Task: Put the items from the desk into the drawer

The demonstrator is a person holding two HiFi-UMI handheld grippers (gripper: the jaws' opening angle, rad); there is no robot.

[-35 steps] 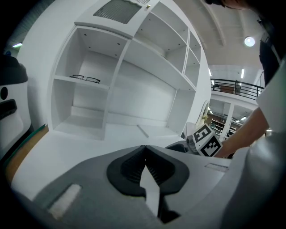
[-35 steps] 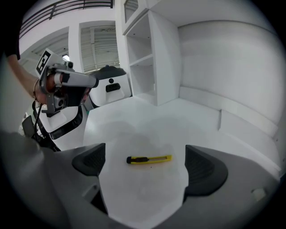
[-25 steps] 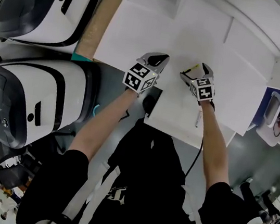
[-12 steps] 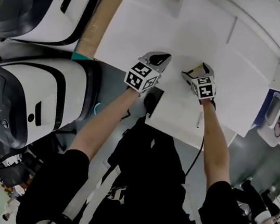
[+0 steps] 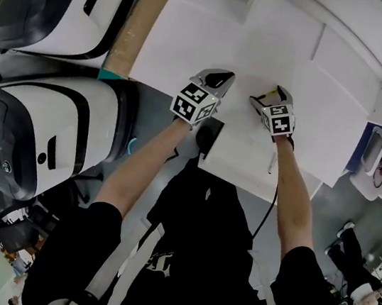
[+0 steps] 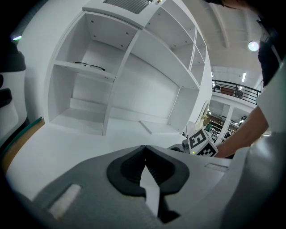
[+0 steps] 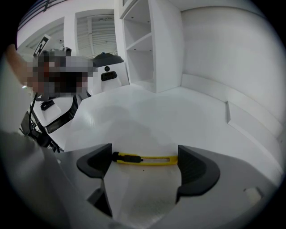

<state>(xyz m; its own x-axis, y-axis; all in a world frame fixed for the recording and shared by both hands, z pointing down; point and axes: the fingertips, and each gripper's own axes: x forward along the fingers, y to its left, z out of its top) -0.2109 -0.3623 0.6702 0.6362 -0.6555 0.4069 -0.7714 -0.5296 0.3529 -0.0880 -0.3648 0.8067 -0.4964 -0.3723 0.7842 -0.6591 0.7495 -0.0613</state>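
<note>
Yellow, slim and black at one end, the utility knife [image 7: 144, 158] is seen lying flat on the white desk [image 5: 194, 41], near the desk's front edge. It lies lengthwise between the parted jaws of the right gripper [image 7: 143, 156] and is not clamped. The left gripper [image 6: 144, 150] is held clenched and empty above the desk. Compared with a second ago, the right jaws have been closing; the knife is unmoved.

Slim yellow utility knife [image 7: 152, 159], black at one end. Lies flat on the white table [image 7: 178, 116], crosswise between the just-closing jaws of the right tool [image 7: 145, 167]. Sits with its black end at one pad and its yellow end just short of the other.
</note>
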